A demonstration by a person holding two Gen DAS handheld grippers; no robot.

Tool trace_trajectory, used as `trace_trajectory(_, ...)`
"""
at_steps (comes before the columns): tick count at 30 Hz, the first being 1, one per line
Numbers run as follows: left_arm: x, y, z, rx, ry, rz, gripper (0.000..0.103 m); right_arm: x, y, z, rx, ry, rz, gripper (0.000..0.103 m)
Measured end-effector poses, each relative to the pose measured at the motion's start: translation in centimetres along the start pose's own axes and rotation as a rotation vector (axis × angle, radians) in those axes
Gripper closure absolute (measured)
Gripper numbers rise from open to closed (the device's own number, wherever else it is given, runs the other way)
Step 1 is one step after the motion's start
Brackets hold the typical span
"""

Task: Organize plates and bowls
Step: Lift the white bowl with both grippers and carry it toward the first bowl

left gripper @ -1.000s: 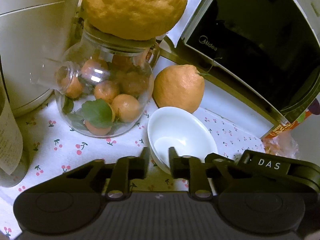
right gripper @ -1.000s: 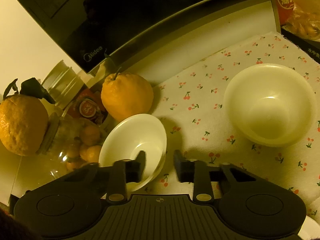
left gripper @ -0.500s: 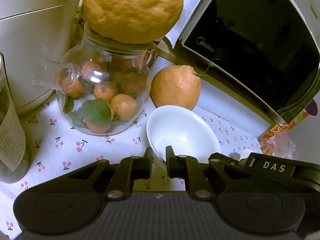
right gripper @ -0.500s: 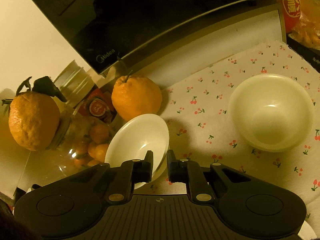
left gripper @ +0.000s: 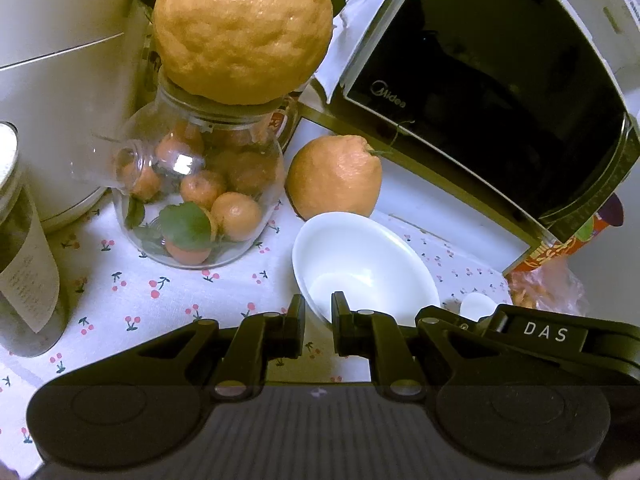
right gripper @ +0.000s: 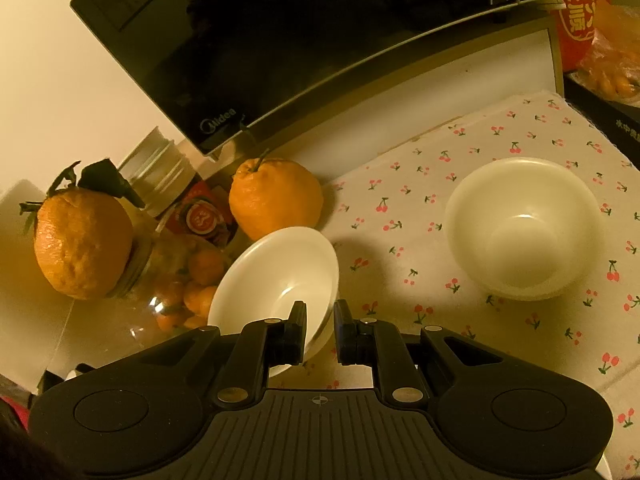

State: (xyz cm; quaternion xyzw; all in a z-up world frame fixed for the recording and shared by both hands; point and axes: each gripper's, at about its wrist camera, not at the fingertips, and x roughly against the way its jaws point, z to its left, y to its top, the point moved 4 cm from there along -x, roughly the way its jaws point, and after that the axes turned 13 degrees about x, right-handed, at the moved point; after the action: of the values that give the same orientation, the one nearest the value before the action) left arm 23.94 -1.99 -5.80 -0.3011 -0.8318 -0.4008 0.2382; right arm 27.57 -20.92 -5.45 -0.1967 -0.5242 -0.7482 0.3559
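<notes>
Right tongs (right gripper: 320, 330) pinching small white dish (right gripper: 276, 276) rim, left tongs (left gripper: 318, 326) pinching the opposite rim

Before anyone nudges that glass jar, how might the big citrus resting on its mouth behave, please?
The big citrus is round and merely rests on the glass jar, so it would probably roll off. It overhangs the mouth, likely making things top-heavy.

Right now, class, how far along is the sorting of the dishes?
Done: nothing stacked yet; the larger bowl stands alone on the cloth. In hand: the right gripper and left gripper both pinch the small dish by its rim. Left: probably setting it with the bowl.
</notes>
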Motion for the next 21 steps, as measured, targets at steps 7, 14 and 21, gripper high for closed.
trace_trajectory(7, 1.3, -0.1, -0.2, 0.017, 0.013, 0.013, 0.091, 1.2, -0.1, 0.7, 0.023, -0.006, 0.013, 0.089)
trace_trajectory(14, 2.7, -0.3, -0.3, 0.028, 0.02, 0.036, 0.091, 3.1, -0.3, 1.4, 0.051, -0.005, 0.04, 0.089)
trace_trajectory(21, 4.3, -0.7, -0.2, 0.017, 0.022, 0.054, 0.091, 4.5, -0.8, 1.9, 0.062, 0.013, 0.064, 0.089)
